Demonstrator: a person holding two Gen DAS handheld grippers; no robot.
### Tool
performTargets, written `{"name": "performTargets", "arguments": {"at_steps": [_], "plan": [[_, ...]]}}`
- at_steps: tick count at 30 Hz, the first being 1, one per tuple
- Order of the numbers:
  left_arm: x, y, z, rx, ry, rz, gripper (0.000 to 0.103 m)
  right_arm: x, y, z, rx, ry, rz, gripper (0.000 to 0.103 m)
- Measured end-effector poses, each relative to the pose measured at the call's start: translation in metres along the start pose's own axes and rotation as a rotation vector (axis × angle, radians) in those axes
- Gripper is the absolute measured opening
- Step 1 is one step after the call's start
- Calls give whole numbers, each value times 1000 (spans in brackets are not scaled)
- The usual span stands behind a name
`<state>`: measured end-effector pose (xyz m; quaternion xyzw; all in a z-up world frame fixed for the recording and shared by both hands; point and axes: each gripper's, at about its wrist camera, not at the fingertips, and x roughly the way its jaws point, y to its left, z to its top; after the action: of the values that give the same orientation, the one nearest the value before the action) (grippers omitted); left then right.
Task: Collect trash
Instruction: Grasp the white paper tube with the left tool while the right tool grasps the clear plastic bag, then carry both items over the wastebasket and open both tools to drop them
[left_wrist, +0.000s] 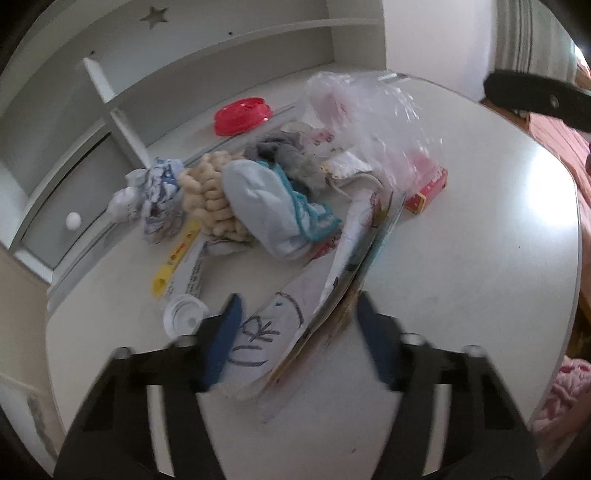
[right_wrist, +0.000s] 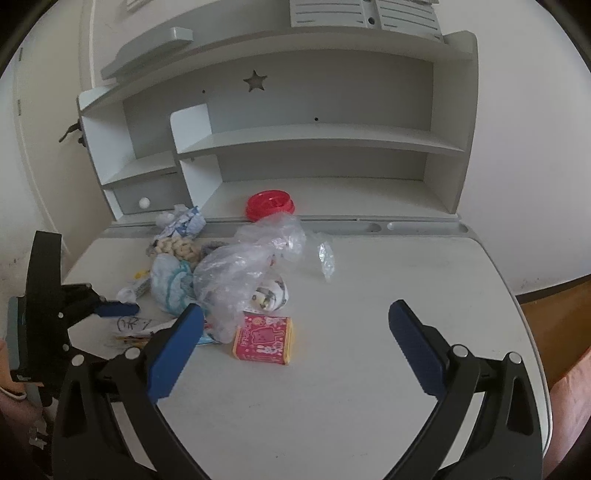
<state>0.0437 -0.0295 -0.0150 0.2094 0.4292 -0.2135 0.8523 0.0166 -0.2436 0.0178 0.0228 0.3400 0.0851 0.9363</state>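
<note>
A heap of trash lies on the white desk (left_wrist: 461, 277): a clear plastic bag (left_wrist: 369, 110) (right_wrist: 240, 266), a pink printed box (left_wrist: 428, 190) (right_wrist: 264, 341), a crumpled blue-white wrapper (left_wrist: 159, 199) and scribbled papers with a booklet (left_wrist: 280, 325). My left gripper (left_wrist: 299, 297) points down over those papers. Its jaws stand partly apart with the papers between them, and no firm squeeze shows. In the right wrist view one of its fingers (right_wrist: 118, 308) hovers above the scribbled sheet. My right gripper (right_wrist: 295, 308) is wide open above the desk, just behind the pink box, holding nothing.
A light blue cloth (left_wrist: 266, 210), a beige knitted piece (left_wrist: 210, 199), a white cap (left_wrist: 183, 314) and a yellow strip (left_wrist: 173, 262) lie in the heap. A red lid (right_wrist: 269, 205) sits under the shelf unit (right_wrist: 314, 136). A small clear wrapper (right_wrist: 327, 258) lies apart.
</note>
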Motion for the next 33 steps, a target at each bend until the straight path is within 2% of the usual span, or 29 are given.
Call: {"name": "performTargets", "arguments": {"at_steps": [1, 2, 4, 11, 15, 16, 18, 19, 20, 21, 23, 27, 33], "plan": [[-1, 0, 1, 1, -9, 6, 31, 2, 0, 0, 3, 4, 1, 97], [-5, 3, 1, -14, -26, -15, 11, 4, 1, 1, 7, 9, 2, 97], [-12, 8, 1, -51, -43, -24, 2, 8, 5, 2, 8, 16, 12, 97], [-56, 32, -8, -155, -121, -32, 0, 35, 32, 17, -17, 43, 64, 97], [-69, 51, -16, -223, -144, -34, 0, 66, 51, 21, -64, 77, 33, 96], [-69, 57, -18, -242, -143, -29, 0, 71, 52, 21, -65, 78, 24, 93], [-70, 66, -20, -274, -142, -21, 0, 79, 50, 22, -59, 76, -5, 57], [-71, 68, -21, -283, -142, -19, 0, 82, 46, 22, -50, 84, -7, 48], [-71, 70, -21, -288, -144, -16, 0, 85, 43, 22, -37, 90, 6, 31], [-70, 72, -21, -294, -145, -15, 0, 86, 39, 23, -26, 95, 16, 21], [-73, 71, -24, -301, -149, -15, 0, 82, 32, 23, -8, 81, 24, 13], [-75, 71, -22, -298, -162, -19, 0, 62, 19, 28, 18, 11, 23, 8], [-81, 68, -17, -303, -182, -17, 0, 28, 6, 36, 35, -83, 30, 8]]}}
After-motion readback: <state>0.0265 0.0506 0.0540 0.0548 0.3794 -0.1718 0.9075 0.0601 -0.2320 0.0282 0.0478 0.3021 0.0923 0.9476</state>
